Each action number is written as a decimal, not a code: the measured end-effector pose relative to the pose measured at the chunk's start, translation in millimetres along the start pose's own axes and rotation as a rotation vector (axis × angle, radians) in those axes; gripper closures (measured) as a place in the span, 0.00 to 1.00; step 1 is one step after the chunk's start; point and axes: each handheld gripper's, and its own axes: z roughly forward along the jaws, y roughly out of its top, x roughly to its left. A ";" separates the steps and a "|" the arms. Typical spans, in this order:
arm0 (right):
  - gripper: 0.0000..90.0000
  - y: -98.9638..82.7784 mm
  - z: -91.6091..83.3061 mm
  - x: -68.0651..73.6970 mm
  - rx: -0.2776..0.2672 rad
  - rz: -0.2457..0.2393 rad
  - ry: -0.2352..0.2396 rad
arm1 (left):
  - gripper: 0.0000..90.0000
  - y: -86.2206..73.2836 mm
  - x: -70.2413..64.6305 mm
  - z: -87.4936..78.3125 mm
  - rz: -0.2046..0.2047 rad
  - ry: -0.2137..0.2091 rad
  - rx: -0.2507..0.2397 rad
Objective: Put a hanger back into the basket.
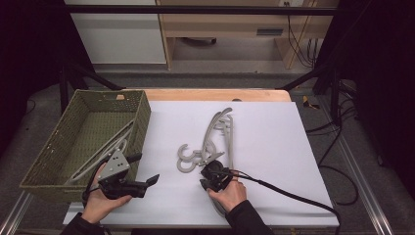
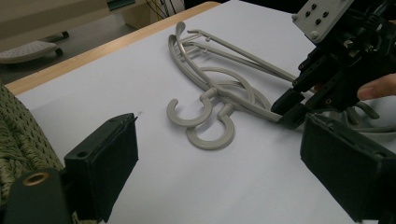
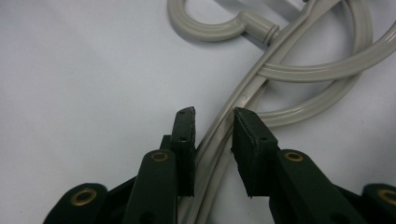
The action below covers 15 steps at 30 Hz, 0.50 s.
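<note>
Two grey plastic hangers point(image 1: 221, 131) lie overlapping on the white sheet point(image 1: 274, 147), hooks toward the left. My right gripper point(image 1: 210, 165) is down at their near end. In the right gripper view its jaws point(image 3: 214, 116) straddle one hanger's arm point(image 3: 218, 136), which runs slantwise between the pads with a little space on each side. The left gripper view shows that gripper point(image 2: 290, 111) on the same arm, by the hooks point(image 2: 210, 145). My left gripper point(image 1: 146, 168) is held above the sheet's near left, open and with nothing in it point(image 2: 224, 163).
A green woven basket point(image 1: 143, 115) stands at the left of the table with another grey hanger point(image 1: 100, 154) lying in it. A bare wooden strip point(image 1: 215, 94) runs along the far edge. The right gripper's black cable point(image 1: 293, 198) trails off to the right.
</note>
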 end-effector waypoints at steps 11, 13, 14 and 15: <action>0.82 -1.8 -6.5 2.2 0.034 0.046 0.008 | 0.12 -0.4 -0.2 0.5 0.002 -0.001 0.005; 0.79 -2.8 -4.6 2.5 0.012 0.031 0.000 | 0.12 -0.4 -0.3 0.7 0.002 -0.001 0.005; 0.72 -2.8 -3.4 2.9 -0.001 0.030 -0.014 | 0.12 -0.5 -0.4 0.8 0.004 -0.001 0.006; 0.66 -2.7 -1.4 2.2 -0.013 0.023 -0.032 | 0.12 -0.5 -0.4 0.8 0.004 -0.001 0.006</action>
